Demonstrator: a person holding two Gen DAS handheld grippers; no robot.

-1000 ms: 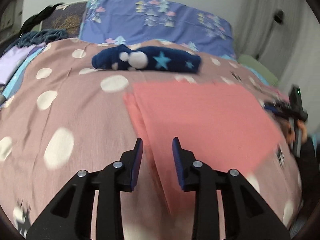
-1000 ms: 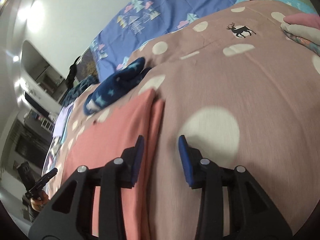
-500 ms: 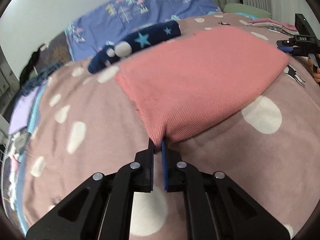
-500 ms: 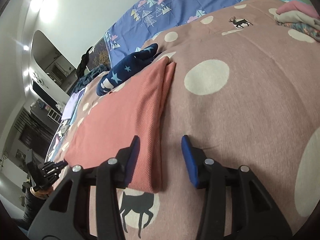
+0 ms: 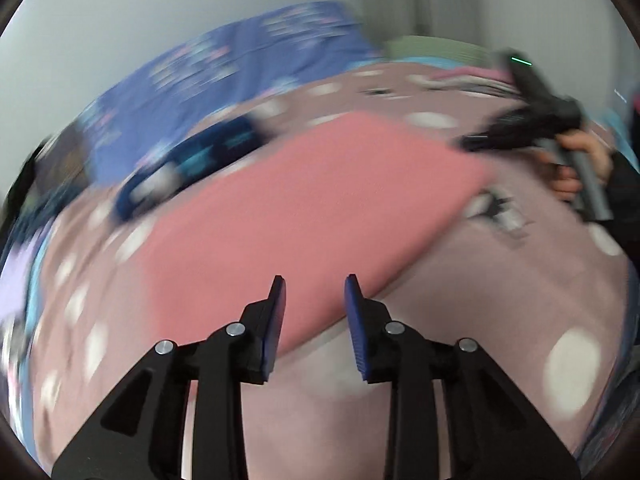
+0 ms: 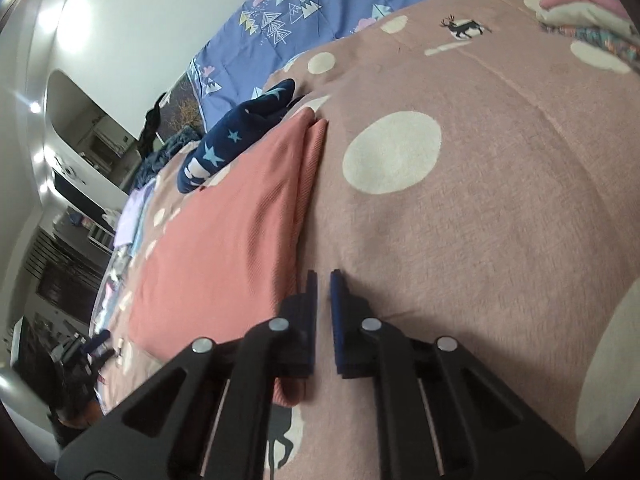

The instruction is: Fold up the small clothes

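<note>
Salmon-pink ribbed knit garment [image 6: 224, 240] lies soft, light and floppy on the bed: my right tool [image 6: 323, 280] is closing at its near corner, nothing visibly pinched; my left tool [image 5: 314, 284] is opening, empty.

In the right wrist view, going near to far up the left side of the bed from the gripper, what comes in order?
Right gripper, jaws closing → pink cloth → dark blue star-print garment → blue patterned bedding.

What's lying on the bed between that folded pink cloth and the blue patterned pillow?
A dark navy star-patterned garment lies between the folded pink cloth and the blue patterned pillow, touching the cloth's far edge. The right wrist view shows it clearly.
</note>
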